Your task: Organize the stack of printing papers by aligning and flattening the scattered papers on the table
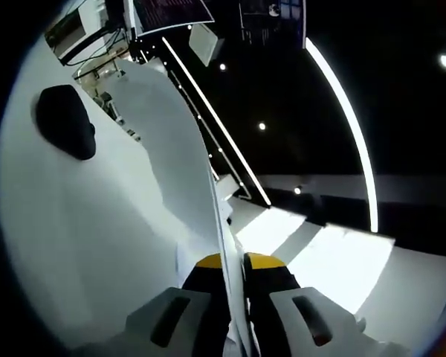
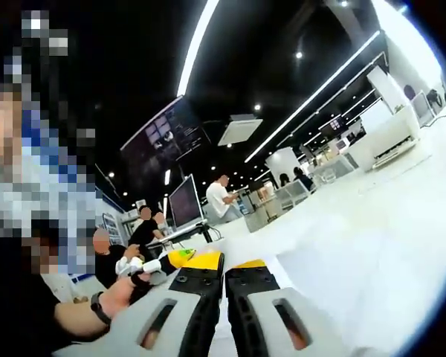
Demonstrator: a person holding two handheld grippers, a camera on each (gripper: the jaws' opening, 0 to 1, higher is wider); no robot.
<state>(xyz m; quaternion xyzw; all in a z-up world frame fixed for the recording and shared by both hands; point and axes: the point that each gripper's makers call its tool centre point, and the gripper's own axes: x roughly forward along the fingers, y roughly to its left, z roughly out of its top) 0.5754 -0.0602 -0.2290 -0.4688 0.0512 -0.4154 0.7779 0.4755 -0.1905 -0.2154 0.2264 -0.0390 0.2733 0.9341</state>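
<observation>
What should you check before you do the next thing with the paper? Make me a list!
1. Left gripper pinching the paper: ok, jaws shut on its edge.
2. Paper flat: not ok, it stands up and curves in the left gripper view.
3. Right gripper free: cannot tell, jaws close together with nothing seen between them.
4. Table under the right gripper: ok, bare white surface.
5. Other hand clear of the right gripper's jaws: ok, it is off to the side.
6. Stack lined up: cannot tell.

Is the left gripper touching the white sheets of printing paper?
Touching. In the left gripper view, the white sheets of printing paper run edge-on between the left gripper's yellow-tipped black jaws, which are closed against them.
</observation>
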